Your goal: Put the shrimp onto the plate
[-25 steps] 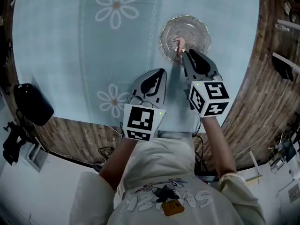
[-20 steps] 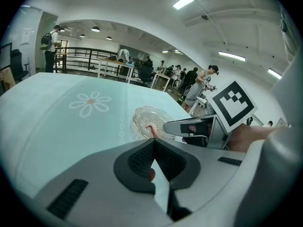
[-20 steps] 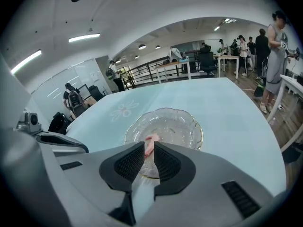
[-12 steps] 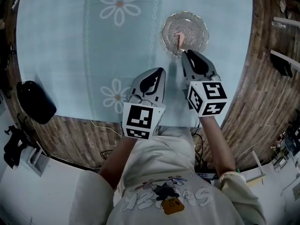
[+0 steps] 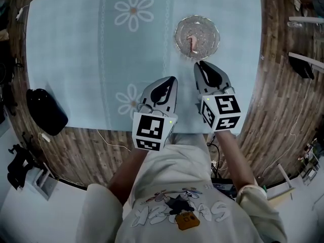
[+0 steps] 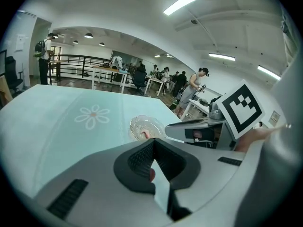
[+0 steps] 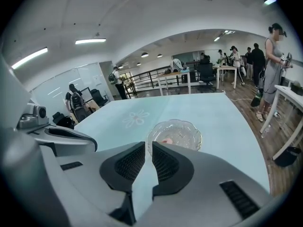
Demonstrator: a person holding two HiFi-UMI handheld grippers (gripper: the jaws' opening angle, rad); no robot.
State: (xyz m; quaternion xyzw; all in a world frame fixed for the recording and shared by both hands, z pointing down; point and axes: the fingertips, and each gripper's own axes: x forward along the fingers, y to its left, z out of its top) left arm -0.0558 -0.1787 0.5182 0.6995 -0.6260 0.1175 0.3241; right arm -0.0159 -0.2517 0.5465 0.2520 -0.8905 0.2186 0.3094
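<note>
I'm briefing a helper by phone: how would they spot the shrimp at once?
On the pale blue tablecloth with white daisies, a clear glass plate sits near the far right side. The shrimp is the small pink piece inside it, the only thing in the plate.

a pale blue daisy-print cloth (image 5: 71, 49) spreads beneath the left tongs (image 5: 171, 80); a black bag (image 5: 46, 112) sits well to their left.

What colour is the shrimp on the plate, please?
The shrimp is pale pink, clearest in the head view.
</note>
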